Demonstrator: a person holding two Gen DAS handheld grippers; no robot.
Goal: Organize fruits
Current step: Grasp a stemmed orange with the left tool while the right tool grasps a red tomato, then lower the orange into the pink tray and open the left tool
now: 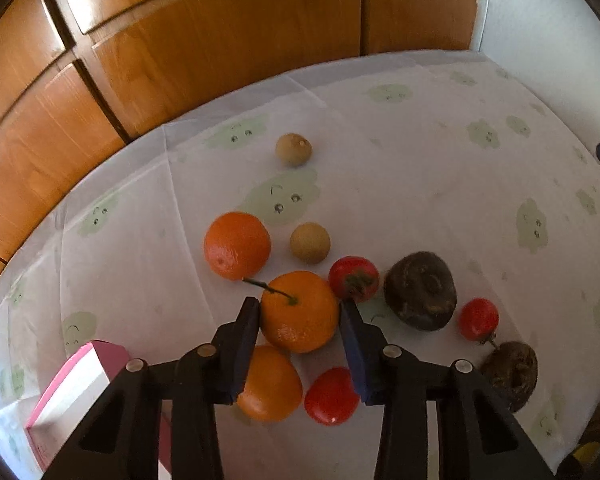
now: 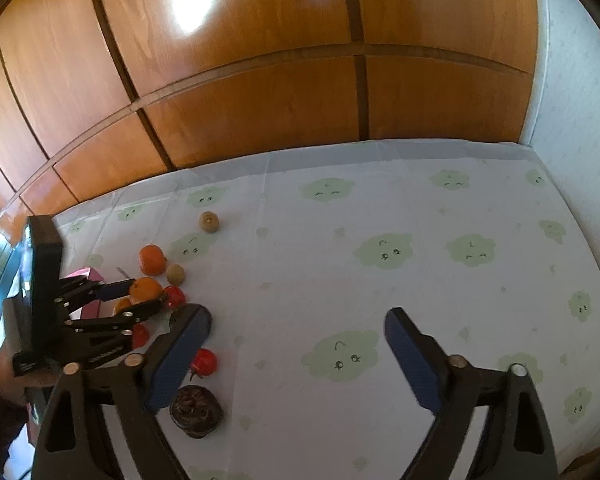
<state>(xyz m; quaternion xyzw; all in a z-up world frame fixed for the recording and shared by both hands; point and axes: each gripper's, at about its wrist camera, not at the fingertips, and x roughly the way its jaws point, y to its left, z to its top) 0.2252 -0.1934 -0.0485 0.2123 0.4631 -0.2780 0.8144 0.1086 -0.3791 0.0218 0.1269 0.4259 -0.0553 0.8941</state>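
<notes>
A stemmed orange (image 1: 300, 320) sits between the blue pads of my left gripper (image 1: 300, 305), and both pads touch its sides. The same grip shows at the left of the right wrist view, where the left gripper (image 2: 146, 293) holds the orange (image 2: 144, 288). Two more oranges (image 1: 237, 245) (image 1: 270, 384) lie close by. Around them are two brown round fruits (image 1: 294, 149) (image 1: 310, 242), three red tomatoes (image 1: 354, 278) (image 1: 479, 319) (image 1: 331, 396) and two dark wrinkled fruits (image 1: 420, 290) (image 1: 510, 374). My right gripper (image 2: 297, 314) stands open over bare cloth, with nothing between its fingers.
The table carries a white cloth (image 2: 380, 208) printed with green clouds. A pink and white box (image 1: 76, 380) stands at the near left. Wooden cupboard doors (image 2: 260, 80) run along the far edge. A dark fruit (image 2: 196, 410) and a tomato (image 2: 205, 361) lie beside my right gripper's left finger.
</notes>
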